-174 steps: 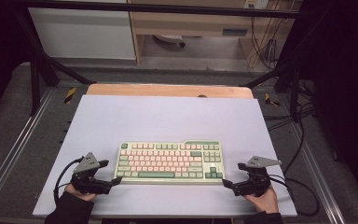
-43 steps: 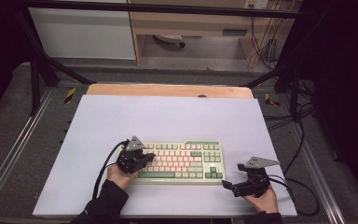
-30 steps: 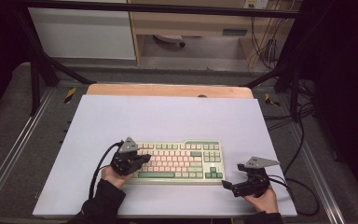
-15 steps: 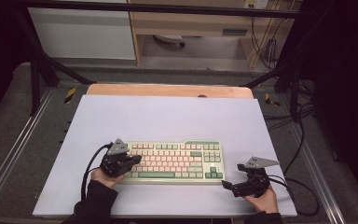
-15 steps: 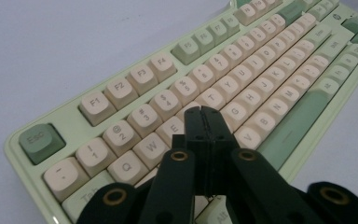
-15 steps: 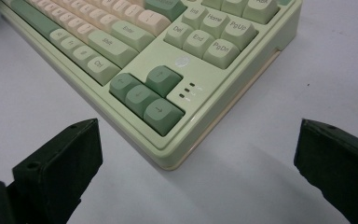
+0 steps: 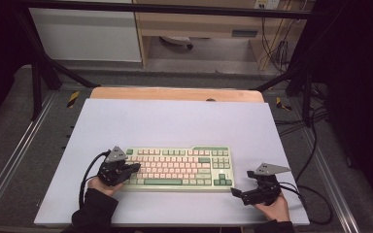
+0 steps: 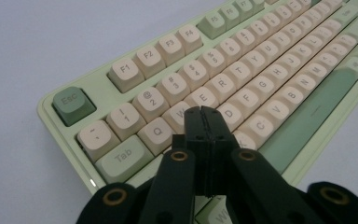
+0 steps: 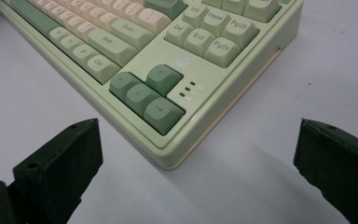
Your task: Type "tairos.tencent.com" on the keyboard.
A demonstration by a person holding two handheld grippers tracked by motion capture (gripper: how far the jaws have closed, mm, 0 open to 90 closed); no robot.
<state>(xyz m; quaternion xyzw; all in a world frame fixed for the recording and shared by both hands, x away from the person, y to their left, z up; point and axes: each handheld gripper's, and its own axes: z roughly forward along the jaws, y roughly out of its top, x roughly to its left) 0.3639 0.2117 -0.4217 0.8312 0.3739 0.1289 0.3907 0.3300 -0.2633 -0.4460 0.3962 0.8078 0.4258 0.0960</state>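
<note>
On the white table (image 7: pixel 175 121), a pale-green keyboard (image 7: pixel 177 167) with cream keys; left claw (image 8: pixel 204 116) pressed together, right claw (image 9: pixel 196 158) spread.

My left gripper (image 7: pixel 135 167) and right gripper (image 7: pixel 234 191) are matte black — brass-ringed pivots behind the jaws, a grey three-cornered plate on top, black cable trailing back. My sleeves (image 7: pixel 93 212) are black.
</note>
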